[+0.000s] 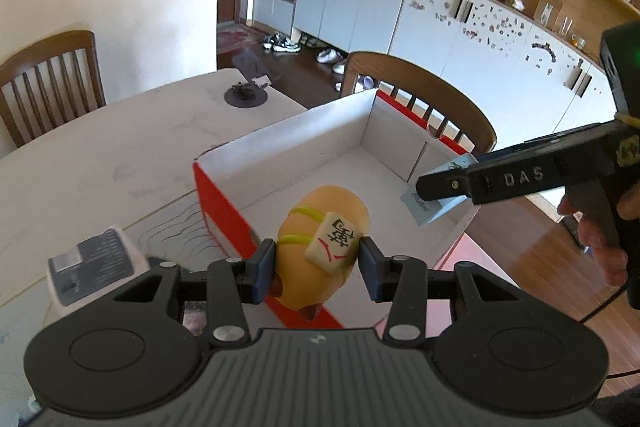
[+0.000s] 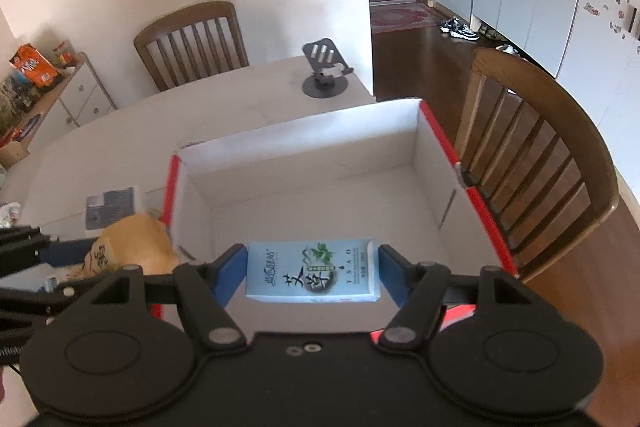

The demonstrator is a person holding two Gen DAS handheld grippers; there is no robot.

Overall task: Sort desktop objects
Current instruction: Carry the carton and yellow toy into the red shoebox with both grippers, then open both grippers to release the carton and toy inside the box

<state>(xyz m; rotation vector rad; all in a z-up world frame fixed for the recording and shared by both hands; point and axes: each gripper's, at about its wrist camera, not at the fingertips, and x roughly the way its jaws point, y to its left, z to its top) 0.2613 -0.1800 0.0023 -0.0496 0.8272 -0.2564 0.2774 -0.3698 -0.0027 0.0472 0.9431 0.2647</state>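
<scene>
Both hands loaded, nothing dropped yet. My left gripper [image 1: 318, 263] is clamped on a soft orange-yellow plush toy [image 1: 324, 243] with a white mahjong-tile patch, held over the near rim of the open red-sided cardboard box [image 2: 436, 131] with white walls. My right gripper [image 2: 312, 273] grasps a pale blue rectangular carton [image 2: 312, 273] by its ends, above the box floor. Box interior looks empty. I judge both releases are pending. A small grey-labelled white packet [image 1: 90, 263] lies on the pale tabletop [image 1: 100, 147], unsorted.
</scene>
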